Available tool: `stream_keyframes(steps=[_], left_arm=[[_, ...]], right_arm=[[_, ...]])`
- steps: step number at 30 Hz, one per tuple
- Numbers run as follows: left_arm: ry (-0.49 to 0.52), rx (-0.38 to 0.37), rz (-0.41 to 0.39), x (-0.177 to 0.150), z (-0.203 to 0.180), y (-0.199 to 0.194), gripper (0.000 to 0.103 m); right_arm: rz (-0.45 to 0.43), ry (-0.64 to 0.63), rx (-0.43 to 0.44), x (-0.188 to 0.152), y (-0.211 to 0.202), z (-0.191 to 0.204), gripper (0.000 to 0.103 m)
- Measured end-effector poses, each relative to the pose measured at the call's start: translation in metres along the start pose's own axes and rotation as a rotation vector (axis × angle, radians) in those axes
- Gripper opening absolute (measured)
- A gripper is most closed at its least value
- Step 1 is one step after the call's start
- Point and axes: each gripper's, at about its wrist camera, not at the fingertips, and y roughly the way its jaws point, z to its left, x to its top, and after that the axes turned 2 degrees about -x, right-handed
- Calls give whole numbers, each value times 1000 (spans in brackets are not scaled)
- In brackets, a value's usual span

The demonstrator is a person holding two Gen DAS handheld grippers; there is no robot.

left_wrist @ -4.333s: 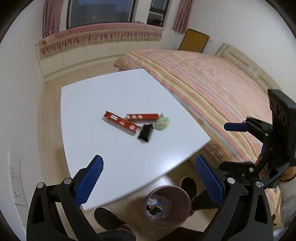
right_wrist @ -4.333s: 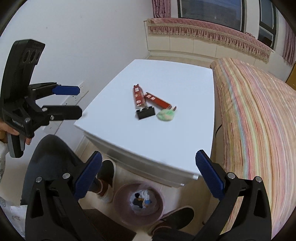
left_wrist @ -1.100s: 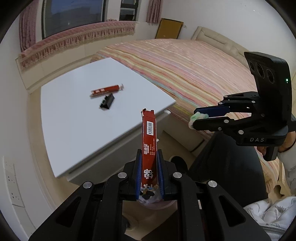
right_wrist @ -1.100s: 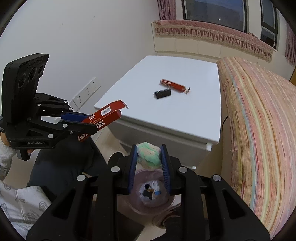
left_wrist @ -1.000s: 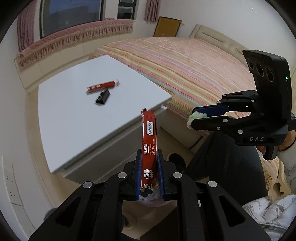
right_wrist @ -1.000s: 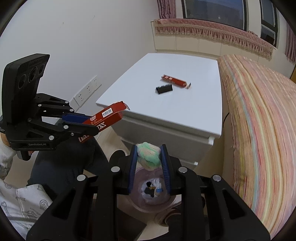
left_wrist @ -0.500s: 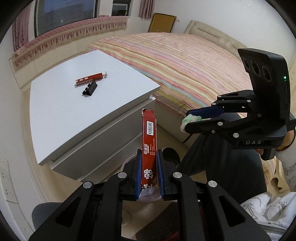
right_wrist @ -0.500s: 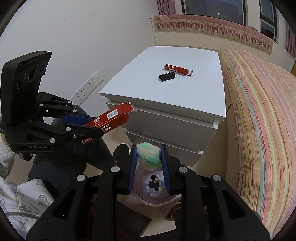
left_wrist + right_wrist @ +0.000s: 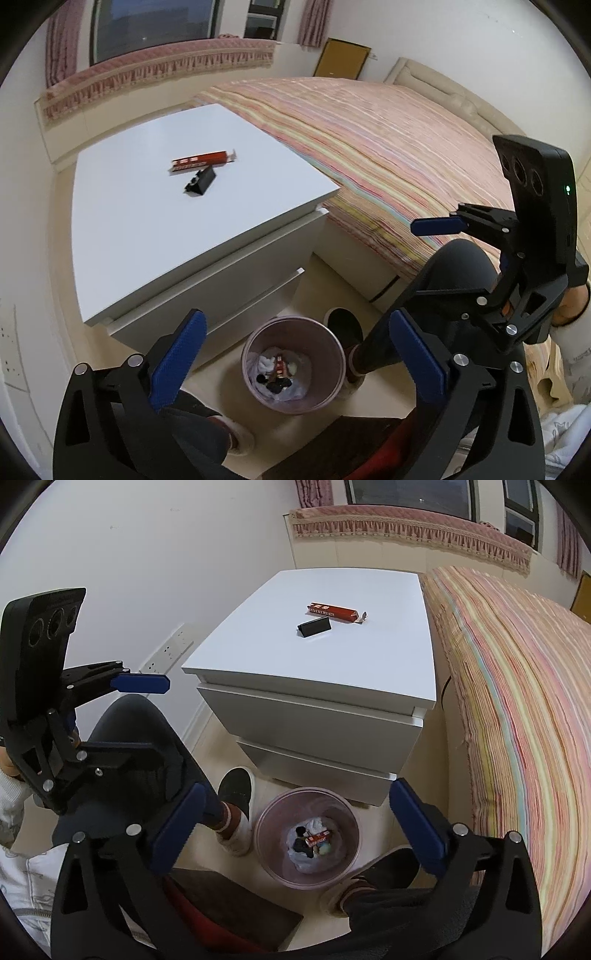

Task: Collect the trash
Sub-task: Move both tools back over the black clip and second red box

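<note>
Released trash now in bin (image 9: 295, 402); both hand-held grippers (image 9: 295, 362) (image 9: 295, 830) spread, empty.

The left gripper (image 9: 295, 354) hangs wide open above the pink trash bin (image 9: 334, 384), which holds a red wrapper (image 9: 279, 368) among other scraps. On the white nightstand (image 9: 147, 236) lie a red packet (image 9: 201, 161) and, just beside it, a black clip (image 9: 200, 181). The right gripper (image 9: 424, 266) (also spread apart) hovers before the striped bed (image 9: 388, 147).
</note>
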Motion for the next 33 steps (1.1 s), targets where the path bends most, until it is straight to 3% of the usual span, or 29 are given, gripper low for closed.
stream_keyframes(steps=[18, 33], left_arm=[[-26, 25, -4, 6, 15, -7, 96], [-10, 45, -32, 58, 46, -2, 96]], right_arm=[[-15, 14, 3, 17, -1, -5, 100], [-44, -96, -6, 91, 12, -18, 100]])
